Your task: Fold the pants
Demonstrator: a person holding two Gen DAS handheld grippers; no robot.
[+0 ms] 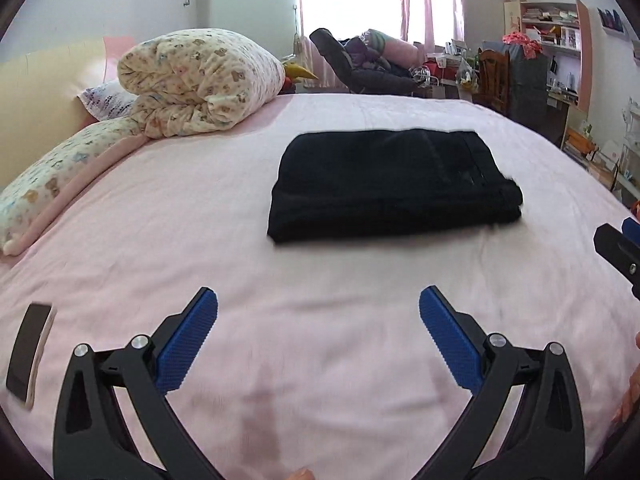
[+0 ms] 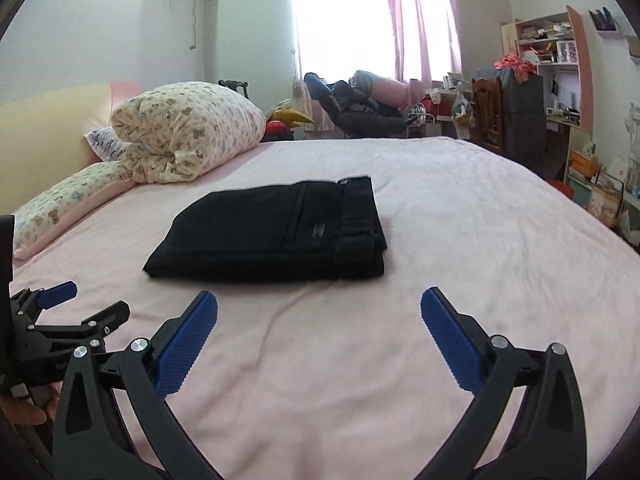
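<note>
On the pink bedsheet [image 2: 440, 208], mid-bed, the black fabric pants [image 2: 276, 236] lie folded into a flat rectangle, well ahead of both tools. My left gripper [image 1: 318, 312] is spread wide, empty; right gripper [image 2: 319, 312] likewise. I judge the bundle soft, limp, light; pinch all layers at the thick near edge

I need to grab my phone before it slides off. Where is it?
The phone shows only in the left wrist view, on the pink bedsheet at the near left edge, just left of the left gripper, well apart from the folded pants.
</note>
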